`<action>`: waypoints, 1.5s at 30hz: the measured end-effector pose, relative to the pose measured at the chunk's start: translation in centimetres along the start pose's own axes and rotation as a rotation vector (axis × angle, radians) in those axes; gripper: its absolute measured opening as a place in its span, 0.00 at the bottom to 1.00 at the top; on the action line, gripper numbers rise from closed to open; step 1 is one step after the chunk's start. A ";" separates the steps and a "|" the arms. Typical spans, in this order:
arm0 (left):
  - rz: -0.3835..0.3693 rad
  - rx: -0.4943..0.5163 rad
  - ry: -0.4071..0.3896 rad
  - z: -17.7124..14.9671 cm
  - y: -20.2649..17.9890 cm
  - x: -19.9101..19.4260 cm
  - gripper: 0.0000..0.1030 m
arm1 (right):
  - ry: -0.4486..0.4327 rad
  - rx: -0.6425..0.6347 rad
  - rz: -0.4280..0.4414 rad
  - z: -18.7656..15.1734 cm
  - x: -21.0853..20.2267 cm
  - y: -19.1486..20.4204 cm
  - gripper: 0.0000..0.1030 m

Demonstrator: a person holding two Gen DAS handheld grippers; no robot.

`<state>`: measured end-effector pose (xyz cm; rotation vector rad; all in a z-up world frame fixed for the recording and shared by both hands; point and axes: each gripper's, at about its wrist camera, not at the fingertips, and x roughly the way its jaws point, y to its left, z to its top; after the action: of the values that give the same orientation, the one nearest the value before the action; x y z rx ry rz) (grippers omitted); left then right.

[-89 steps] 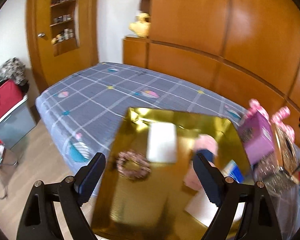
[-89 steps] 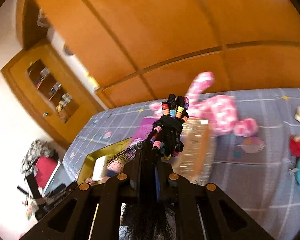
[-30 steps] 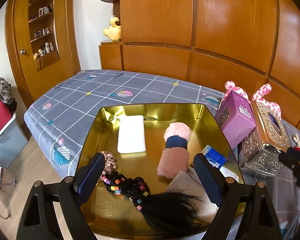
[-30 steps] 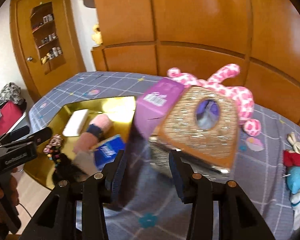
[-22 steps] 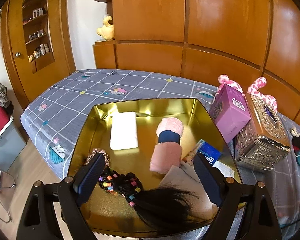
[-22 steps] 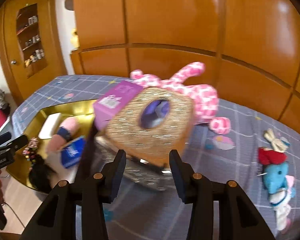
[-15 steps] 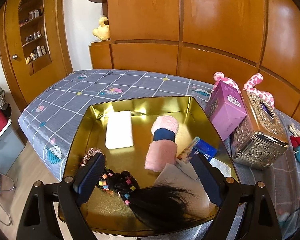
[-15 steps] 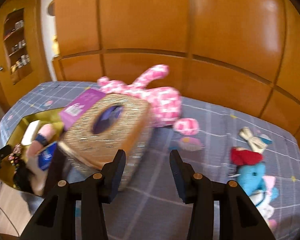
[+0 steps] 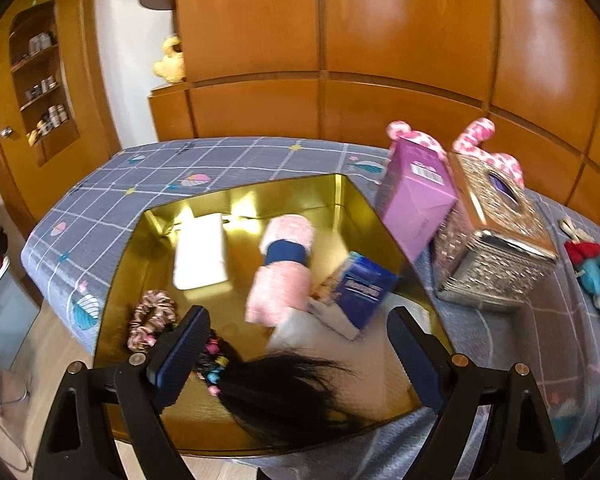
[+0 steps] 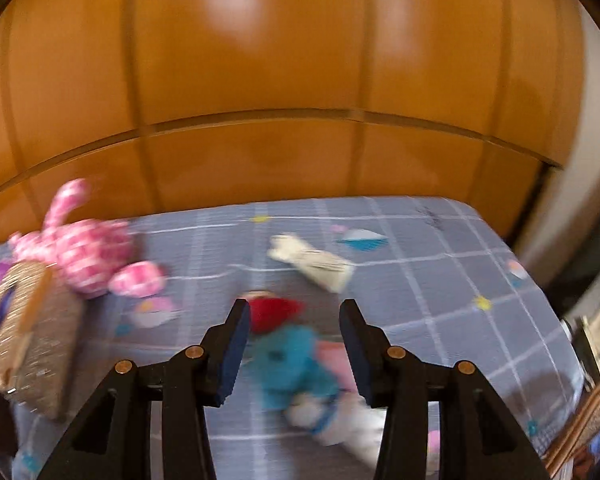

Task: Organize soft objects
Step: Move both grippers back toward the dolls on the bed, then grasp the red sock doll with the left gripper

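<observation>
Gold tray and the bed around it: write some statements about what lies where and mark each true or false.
1. The black hairpiece lies inside the gold tray. True.
2. The pink rolled towel lies on the bedspread outside the tray. False: it is in the tray.
3. The blue plush toy is in the tray. False: it lies on the bedspread, in front of the right hand-held gripper.
4. The left hand-held gripper holds nothing. True.
5. The purple box stands beside the glittery tissue box. True.
</observation>
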<state>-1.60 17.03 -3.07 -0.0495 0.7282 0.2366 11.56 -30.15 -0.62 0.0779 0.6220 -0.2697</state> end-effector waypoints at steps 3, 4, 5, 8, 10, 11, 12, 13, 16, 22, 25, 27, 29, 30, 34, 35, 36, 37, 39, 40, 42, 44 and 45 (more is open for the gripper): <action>-0.062 0.040 -0.005 -0.2 -1.6 -0.5 0.88 | 0.015 0.074 -0.055 -0.4 0.9 -3.1 0.45; -0.099 0.060 -0.010 -0.3 -2.3 -0.8 0.88 | 0.021 0.101 -0.068 -0.6 1.2 -3.9 0.45; -0.116 0.074 -0.013 -0.4 -2.9 -0.9 0.88 | 0.032 0.140 -0.074 -0.9 1.4 -4.9 0.45; -0.193 0.118 -0.017 -0.4 -5.2 -1.4 0.88 | 0.054 0.264 -0.046 -1.0 2.0 -7.3 0.45; -0.245 0.142 -0.006 -0.5 -6.8 -1.6 0.88 | 0.051 0.309 -0.041 -1.1 2.0 -8.1 0.46; -0.284 0.169 0.003 -0.6 -8.0 -1.6 0.88 | 0.055 0.336 -0.022 -1.2 2.1 -8.5 0.46; -0.306 0.198 0.008 -0.6 -9.1 -1.6 0.88 | 0.057 0.363 -0.012 -1.4 2.0 -8.9 0.46; -0.317 0.217 0.008 -0.7 -9.8 -1.7 0.88 | 0.058 0.382 -0.009 -1.4 2.0 -9.2 0.46; -0.370 0.296 0.024 -0.5 -13.0 -1.7 0.87 | 0.057 0.441 0.007 -1.8 2.0 -10.1 0.46; -0.455 0.352 0.062 0.7 -18.0 -1.1 0.87 | 0.084 0.511 0.032 -2.3 2.4 -11.2 0.46; -0.514 0.334 0.096 1.9 -20.3 -0.5 0.87 | 0.091 0.531 0.052 -2.4 2.6 -11.4 0.46; -0.555 0.310 0.125 2.9 -22.1 0.2 0.87 | 0.095 0.544 0.068 -2.5 2.7 -11.6 0.46; -0.597 0.289 0.163 3.9 -23.9 0.9 0.87 | 0.105 0.555 0.085 -2.5 2.9 -11.7 0.46; -0.615 0.276 0.182 4.4 -24.7 1.3 0.87 | 0.110 0.559 0.091 -2.6 3.0 -11.7 0.46; -0.697 0.223 0.266 6.4 -28.4 3.1 0.84 | 0.132 0.565 0.123 -2.6 3.4 -11.6 0.46; -0.726 0.204 0.292 7.0 -29.7 3.6 0.84 | 0.134 0.565 0.131 -2.6 3.5 -11.6 0.46; -0.751 0.190 0.312 7.4 -30.5 4.0 0.84 | 0.134 0.564 0.139 -2.6 3.4 -11.6 0.46; -0.770 0.176 0.330 7.9 -31.5 4.5 0.84 | 0.132 0.563 0.145 -2.5 3.4 -11.5 0.46; -0.778 0.166 0.351 8.9 -33.7 5.6 0.84 | 0.130 0.560 0.159 -2.5 3.3 -11.5 0.46; -0.777 0.163 0.363 9.3 -34.7 6.2 0.84 | 0.129 0.562 0.166 -2.5 3.3 -11.5 0.46; -0.791 0.142 0.406 9.9 -36.7 7.4 0.84 | 0.132 0.564 0.186 -2.5 3.3 -11.4 0.46; -0.813 0.101 0.472 10.2 -38.5 9.0 0.84 | 0.140 0.567 0.211 -2.5 3.5 -11.3 0.47; -0.823 0.087 0.496 10.2 -39.2 9.6 0.84 | 0.143 0.568 0.220 -2.6 3.5 -11.3 0.47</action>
<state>21.05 -17.87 -3.27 -0.3254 1.1458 -0.6160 9.79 -41.43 -4.67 0.7128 0.6575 -0.2223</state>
